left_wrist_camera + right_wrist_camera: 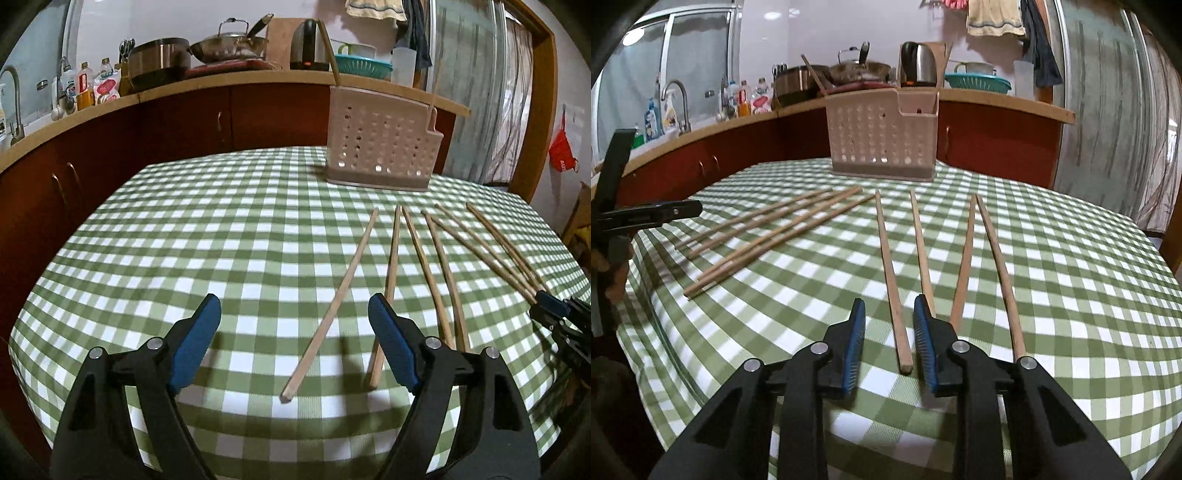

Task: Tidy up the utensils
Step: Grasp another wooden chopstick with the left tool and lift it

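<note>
I am at the pick-up step: chopsticks lie loose on the table, the holder stands far off. My right gripper has jaws apart around one chopstick, seemingly not yet touching (blurred). Next I close, then lift. My left gripper waits wide open.

Both my wrist cameras looked low across the checked table, sharing the holder at upper frame.
</note>
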`<action>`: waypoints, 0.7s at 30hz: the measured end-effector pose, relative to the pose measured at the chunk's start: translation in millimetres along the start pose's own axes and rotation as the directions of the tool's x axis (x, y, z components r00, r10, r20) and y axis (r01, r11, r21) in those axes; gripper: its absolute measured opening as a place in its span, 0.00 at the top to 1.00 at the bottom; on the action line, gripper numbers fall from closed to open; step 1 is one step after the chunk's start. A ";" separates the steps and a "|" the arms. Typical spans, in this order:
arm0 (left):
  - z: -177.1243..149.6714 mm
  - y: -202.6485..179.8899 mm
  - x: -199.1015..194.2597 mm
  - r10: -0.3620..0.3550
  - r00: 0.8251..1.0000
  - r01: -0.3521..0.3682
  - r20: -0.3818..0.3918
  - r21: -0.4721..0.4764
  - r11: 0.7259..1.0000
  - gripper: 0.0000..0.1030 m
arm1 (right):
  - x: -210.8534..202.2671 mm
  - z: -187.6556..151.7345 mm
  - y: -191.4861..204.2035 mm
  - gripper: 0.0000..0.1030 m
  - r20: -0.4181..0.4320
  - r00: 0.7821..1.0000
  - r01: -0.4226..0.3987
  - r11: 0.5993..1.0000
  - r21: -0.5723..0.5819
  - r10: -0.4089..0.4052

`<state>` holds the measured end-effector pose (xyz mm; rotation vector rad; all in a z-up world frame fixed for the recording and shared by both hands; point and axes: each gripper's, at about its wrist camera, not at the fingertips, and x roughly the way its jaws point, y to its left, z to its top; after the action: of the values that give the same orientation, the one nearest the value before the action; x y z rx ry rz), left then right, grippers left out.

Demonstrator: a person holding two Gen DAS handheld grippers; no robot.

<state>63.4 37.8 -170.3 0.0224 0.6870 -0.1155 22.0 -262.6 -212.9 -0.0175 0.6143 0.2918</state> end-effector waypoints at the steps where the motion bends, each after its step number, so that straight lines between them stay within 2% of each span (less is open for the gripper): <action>1: -1.6 -0.2 1.2 -0.003 1.000 0.003 -0.006 0.000 1.000 0.24 | -0.2 -0.4 -0.4 0.79 0.000 1.000 0.003 1.000 0.000 -0.003; 4: -5.9 -1.3 4.5 -0.010 1.000 0.010 -0.023 0.001 1.000 0.26 | -0.5 -1.4 1.4 0.88 0.001 1.000 0.003 1.000 -0.007 -0.003; 7: -10.2 -2.8 7.8 -0.013 0.999 0.013 -0.044 0.001 1.000 0.31 | -0.5 -1.2 5.4 0.93 0.001 1.000 0.008 1.000 -0.018 -0.008; 12: -18.2 -7.5 11.8 -0.023 0.996 0.023 -0.082 0.003 1.000 0.39 | -0.6 -0.6 7.4 0.93 0.000 1.000 0.016 1.000 -0.019 -0.016; 15: -19.7 -12.6 12.8 -0.024 0.996 0.026 -0.090 0.016 1.000 0.47 | -0.8 -0.4 7.0 0.93 0.000 1.000 0.015 1.000 -0.018 -0.015; 17: -18.9 -16.3 12.2 -0.031 0.995 0.034 -0.090 0.029 0.999 0.58 | -1.0 -0.3 7.0 0.93 0.001 1.000 0.015 1.000 -0.018 -0.015; 21: -20.1 -21.3 11.1 -0.026 0.996 0.030 -0.085 0.050 0.998 0.67 | -1.2 -0.2 6.4 0.93 0.002 1.000 0.013 1.000 -0.015 -0.013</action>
<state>56.8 16.7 -192.5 0.0674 0.7684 -0.1596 19.3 -256.9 -212.0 -0.0357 0.6103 0.2836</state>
